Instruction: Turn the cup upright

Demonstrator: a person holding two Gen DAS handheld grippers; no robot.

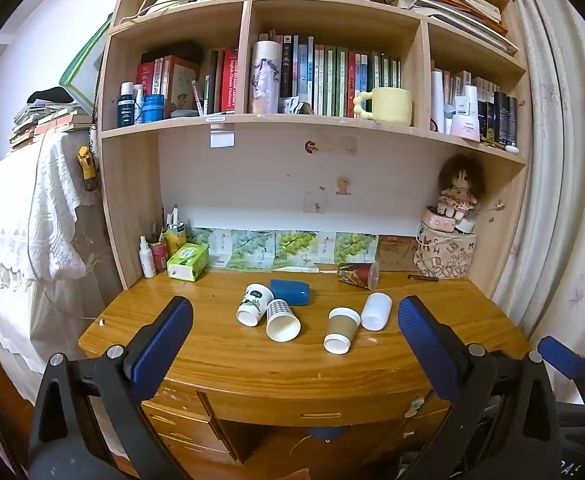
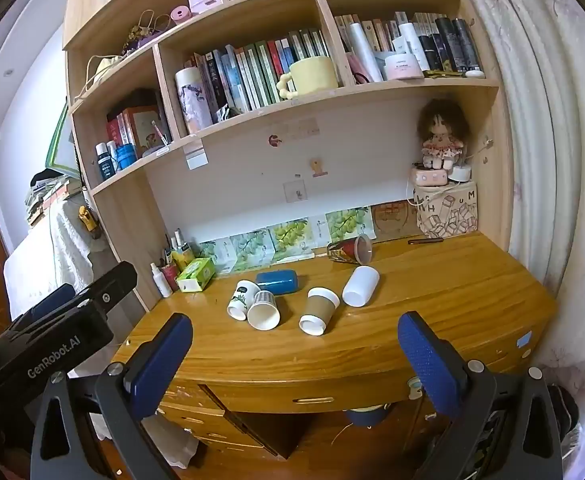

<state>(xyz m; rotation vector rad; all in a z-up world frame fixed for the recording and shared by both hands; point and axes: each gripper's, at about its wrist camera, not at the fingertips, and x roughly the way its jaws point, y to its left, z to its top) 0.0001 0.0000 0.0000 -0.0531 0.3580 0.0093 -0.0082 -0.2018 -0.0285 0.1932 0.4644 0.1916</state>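
Left gripper (image 1: 294, 320) and right gripper (image 2: 294, 334) both spread wide and empty above the wooden surface (image 1: 220, 344), six cups lying toppled, brown-sleeved cup (image 1: 342, 330) nearest.

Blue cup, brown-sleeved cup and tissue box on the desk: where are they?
Blue cup (image 1: 290, 292), left wrist view, on its side wall.
Brown-sleeved cup (image 2: 320, 312), right wrist view, on its sleeve.
Tissue box (image 1: 188, 261), left wrist view, on its green top.
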